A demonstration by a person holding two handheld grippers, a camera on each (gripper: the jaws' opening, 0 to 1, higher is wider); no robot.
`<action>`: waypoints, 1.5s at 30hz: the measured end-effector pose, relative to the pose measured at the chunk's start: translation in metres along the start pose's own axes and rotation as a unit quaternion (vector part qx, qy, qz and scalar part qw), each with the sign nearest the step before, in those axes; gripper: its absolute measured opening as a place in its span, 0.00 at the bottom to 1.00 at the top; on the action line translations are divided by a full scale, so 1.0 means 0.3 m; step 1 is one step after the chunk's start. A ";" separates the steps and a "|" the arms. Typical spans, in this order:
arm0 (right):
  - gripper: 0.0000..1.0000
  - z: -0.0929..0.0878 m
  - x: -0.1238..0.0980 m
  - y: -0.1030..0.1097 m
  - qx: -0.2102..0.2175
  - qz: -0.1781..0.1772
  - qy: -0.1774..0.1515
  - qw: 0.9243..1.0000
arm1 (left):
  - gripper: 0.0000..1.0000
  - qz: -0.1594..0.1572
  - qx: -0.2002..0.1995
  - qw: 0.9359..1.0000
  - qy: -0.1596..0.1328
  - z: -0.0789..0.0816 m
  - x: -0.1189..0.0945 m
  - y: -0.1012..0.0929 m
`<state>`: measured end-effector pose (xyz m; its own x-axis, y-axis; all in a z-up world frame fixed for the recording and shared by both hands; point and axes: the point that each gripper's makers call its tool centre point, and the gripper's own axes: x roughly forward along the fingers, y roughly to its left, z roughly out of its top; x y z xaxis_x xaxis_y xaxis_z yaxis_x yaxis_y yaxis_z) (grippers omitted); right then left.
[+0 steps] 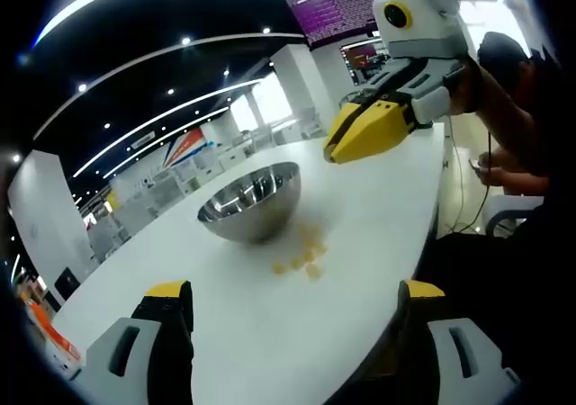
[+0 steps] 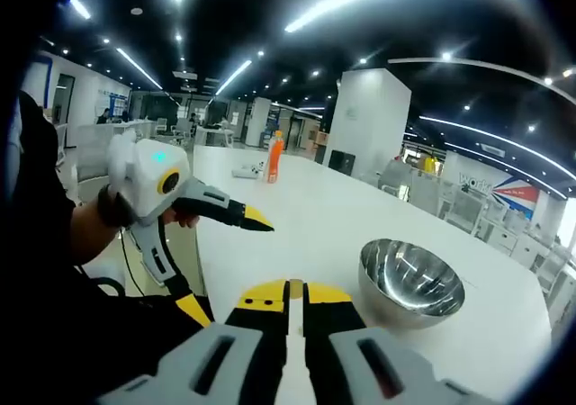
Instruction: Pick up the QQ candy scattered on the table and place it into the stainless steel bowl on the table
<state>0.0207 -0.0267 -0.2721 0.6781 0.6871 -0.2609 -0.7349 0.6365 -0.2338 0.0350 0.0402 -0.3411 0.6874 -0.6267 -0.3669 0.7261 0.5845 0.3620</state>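
A stainless steel bowl (image 1: pixel 252 202) (image 2: pixel 409 283) stands on the white table (image 1: pixel 369 216) (image 2: pixel 306 211); I see nothing inside it. Several yellow QQ candies (image 1: pixel 303 256) lie scattered on the table just beside the bowl. My left gripper (image 1: pixel 292 297) is open, its jaws spread wide, with the candies and bowl a short way ahead of it. In the right gripper view the left gripper (image 2: pixel 232 268) comes in from the left, held by a hand. My right gripper (image 2: pixel 299 295) is shut with nothing in it; in the left gripper view the right gripper (image 1: pixel 335 153) hovers above the table beyond the bowl.
An orange bottle (image 2: pixel 273 169) and a small pale object (image 2: pixel 241 173) stand far down the table. A person (image 1: pixel 517 166) is at the table's edge. Chairs and desks (image 2: pixel 450 207) fill the room behind.
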 end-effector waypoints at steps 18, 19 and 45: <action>0.05 0.172 -0.034 -0.037 -0.034 -0.012 -0.043 0.998 | 0.94 -0.002 0.000 1.000 0.002 -0.008 0.004 -0.001; 0.05 0.182 -0.037 -0.039 -0.036 -0.012 -0.046 0.998 | 0.94 -0.002 0.000 1.000 0.002 -0.008 0.004 -0.001; 0.05 0.368 -0.025 -0.320 -0.043 -0.071 -0.082 0.993 | 0.94 0.000 0.003 1.000 0.000 -0.001 -0.004 0.012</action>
<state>0.0866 -0.0542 -0.1442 0.7622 0.6441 -0.0650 -0.6241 0.7043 -0.3383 0.0368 0.0432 -0.3395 0.6879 -0.6266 -0.3663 0.7256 0.5814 0.3681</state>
